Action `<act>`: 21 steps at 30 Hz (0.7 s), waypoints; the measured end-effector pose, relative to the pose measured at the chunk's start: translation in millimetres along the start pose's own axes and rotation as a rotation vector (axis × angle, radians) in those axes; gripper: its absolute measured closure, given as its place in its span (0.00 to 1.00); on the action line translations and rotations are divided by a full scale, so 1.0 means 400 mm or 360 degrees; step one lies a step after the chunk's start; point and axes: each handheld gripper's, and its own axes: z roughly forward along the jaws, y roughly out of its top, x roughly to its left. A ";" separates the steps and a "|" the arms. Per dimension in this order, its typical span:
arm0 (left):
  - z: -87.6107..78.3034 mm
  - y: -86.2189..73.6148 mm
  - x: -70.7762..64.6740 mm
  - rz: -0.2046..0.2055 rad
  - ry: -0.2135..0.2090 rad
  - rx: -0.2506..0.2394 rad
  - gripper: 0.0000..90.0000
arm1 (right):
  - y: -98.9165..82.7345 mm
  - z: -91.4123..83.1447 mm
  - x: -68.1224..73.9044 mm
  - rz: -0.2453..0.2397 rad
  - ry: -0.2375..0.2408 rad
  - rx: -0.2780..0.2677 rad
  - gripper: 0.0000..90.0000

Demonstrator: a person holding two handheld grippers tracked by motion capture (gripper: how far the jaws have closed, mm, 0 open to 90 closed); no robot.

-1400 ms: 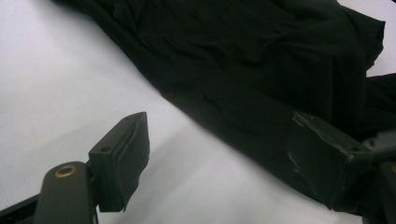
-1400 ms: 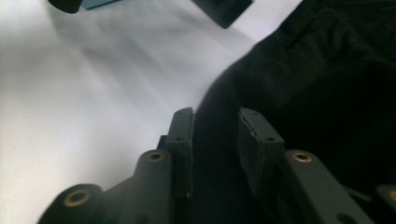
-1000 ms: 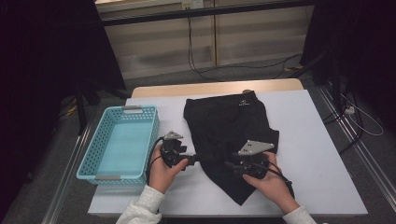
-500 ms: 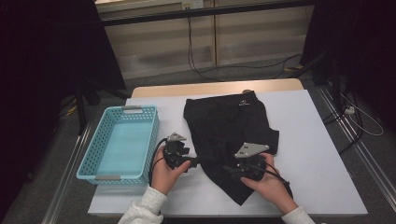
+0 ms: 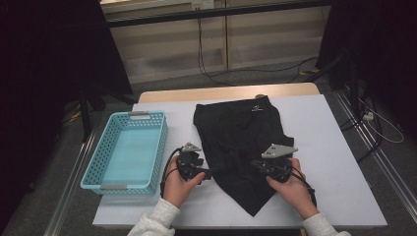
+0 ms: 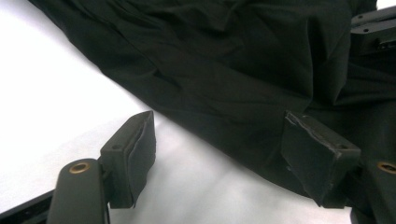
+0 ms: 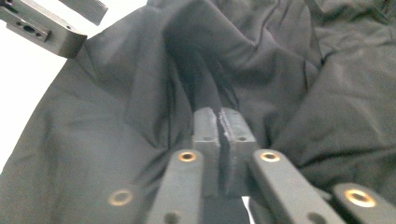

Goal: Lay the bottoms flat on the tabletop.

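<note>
White covers the surface (image 5: 339, 162), which carries everything here. Black fabric, a garment (image 5: 238, 142), lies spread across its middle, waistband end toward the far edge and one corner pointing at the person's side. A light-blue plastic basket (image 5: 147, 157) stands on the left part of the surface, well apart from the cloth. The right tongs (image 5: 253, 164) lie over the garment's near half; their jaws have just been closing, and in the right gripper view the pads (image 7: 208, 126) meet on a raised ridge of the cloth, pinching it. The left tongs (image 5: 209, 173) sit at the garment's left edge with jaws wide: one pad (image 6: 137, 149) over bare white surface, the other (image 6: 317, 154) over the fabric, neither pressing on it.
</note>
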 end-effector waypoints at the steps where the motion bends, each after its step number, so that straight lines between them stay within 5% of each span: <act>1: 0.002 -0.001 -0.002 0.0008 0.0008 -0.0002 0.31 | -0.002 -0.001 -0.002 -0.0006 -0.0019 0.0006 0.86; 5: 0.006 -0.002 -0.014 0.0044 0.0040 0.0000 0.35 | -0.004 -0.012 -0.015 0.0004 -0.0072 -0.0020 0.70; 8: 0.005 -0.003 -0.024 0.0032 0.0012 0.0015 0.55 | -0.005 -0.025 -0.027 0.0031 -0.0080 -0.0044 0.64; 18: 0.011 -0.006 -0.033 -0.0066 -0.0041 0.0062 0.97 | -0.008 -0.040 -0.034 0.0057 -0.0069 -0.0058 0.61; 21: 0.002 -0.003 -0.023 -0.0120 -0.0080 0.0101 1.00 | -0.009 -0.039 -0.033 0.0058 -0.0050 -0.0050 0.61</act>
